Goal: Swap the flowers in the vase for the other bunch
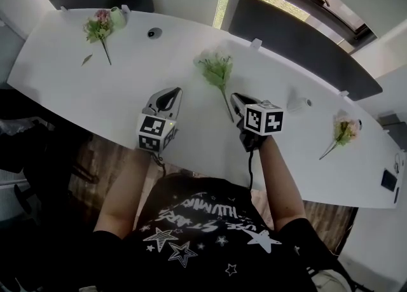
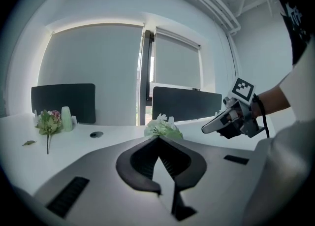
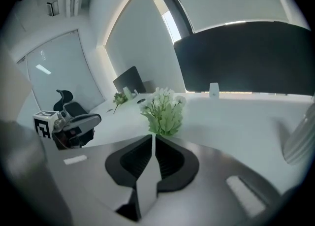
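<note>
Right gripper (image 3: 152, 137) hides the stem of the white bunch (image 3: 163, 113) in its view.

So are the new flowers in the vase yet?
Not yet. Done, it seems: the vase looks empty, a pink bunch lying beside it. In hand: nothing; left claw and right claw are empty. Left: put another bunch in, maybe the white bunch nearby.

A white-and-green bunch (image 1: 215, 68) lies flat at the middle of the frame, blooms toward the top, stem running down. A pink-and-green bunch (image 1: 98, 28) lies on the counter (image 1: 57, 68) at upper left, just beside an upright pale green vase (image 1: 118, 16). A third bunch (image 1: 345, 132) lies at right.
</note>
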